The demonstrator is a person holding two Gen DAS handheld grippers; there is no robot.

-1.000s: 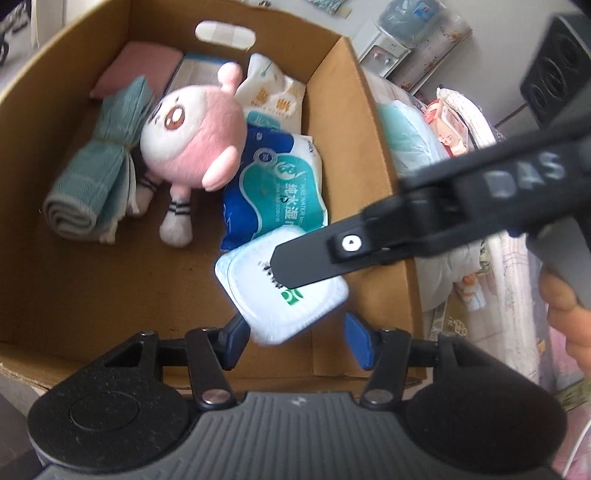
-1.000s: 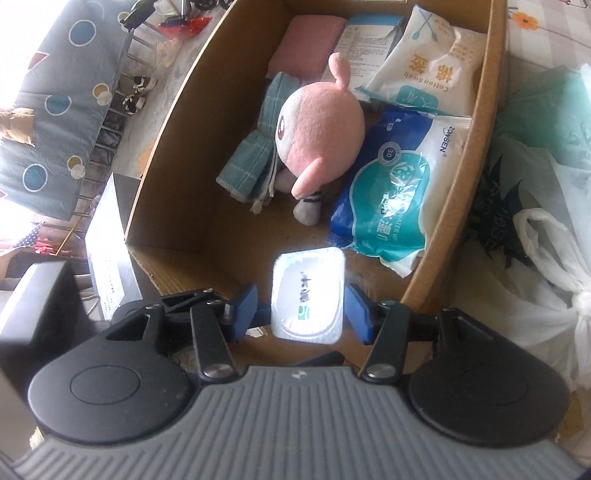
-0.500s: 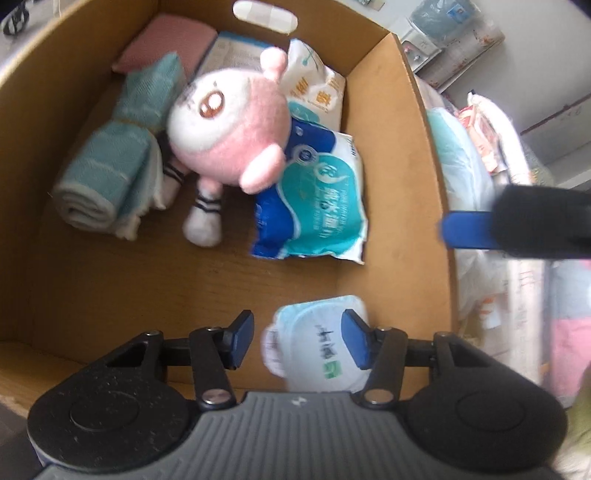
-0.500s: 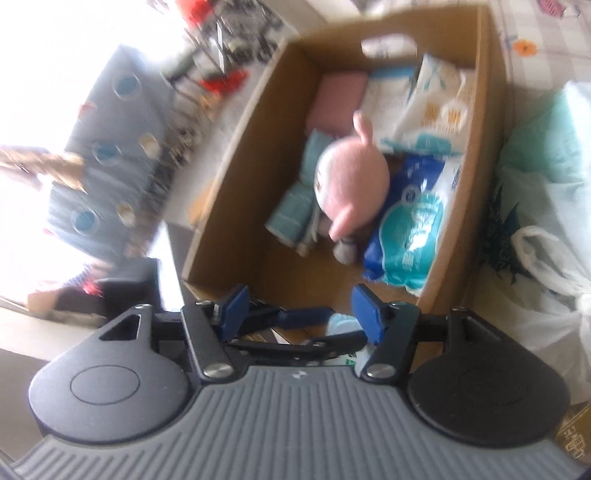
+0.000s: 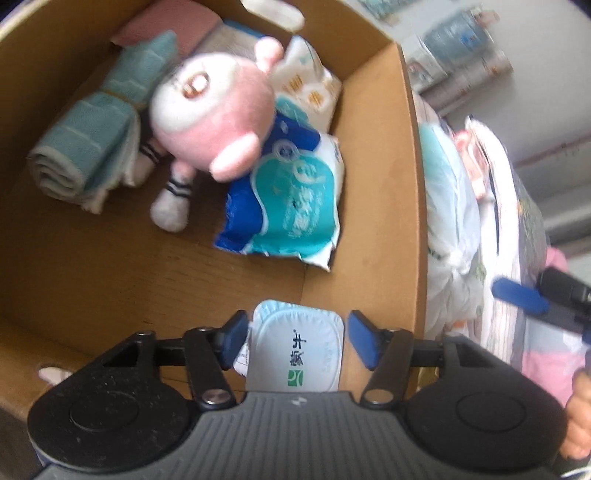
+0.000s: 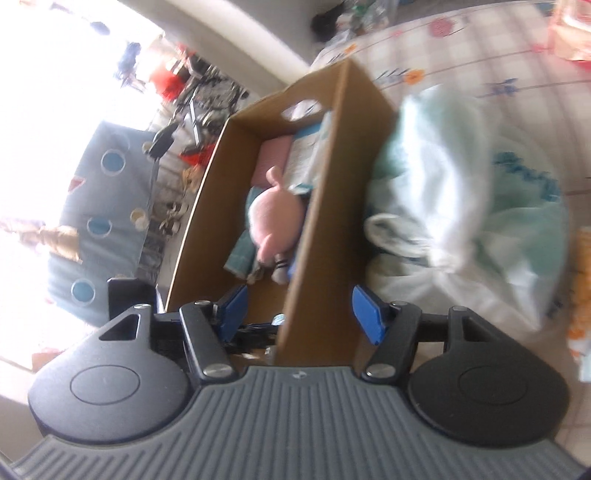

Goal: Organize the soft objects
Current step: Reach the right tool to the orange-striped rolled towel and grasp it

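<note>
An open cardboard box (image 5: 380, 206) holds a pink plush toy (image 5: 214, 110), a rolled teal towel (image 5: 85, 147), a pink cloth (image 5: 166, 26), a blue wipes pack (image 5: 291, 210) and a white cotton-swab pack (image 5: 310, 88). A small white tissue pack (image 5: 295, 350) sits between the jaws of my left gripper (image 5: 295, 332) at the box's near right corner. Those jaws are opening, and a gap shows at the right pad (image 5: 364, 341). My right gripper (image 6: 300, 306) is open and empty, hanging over the box's right wall (image 6: 325, 221). One blue fingertip of it (image 5: 517, 299) also appears outside the box.
White and teal plastic bags (image 6: 461, 192) are piled on a checked bedspread (image 6: 461, 48) right of the box. A grey cushion with circles (image 6: 99, 192) and clutter lie to the left. A person's hand (image 5: 580, 413) shows at the lower right edge.
The right gripper let go of the small white pack and pulled back to the right, out of the box. The left gripper took the pack, and its jaws have since spread wider.
</note>
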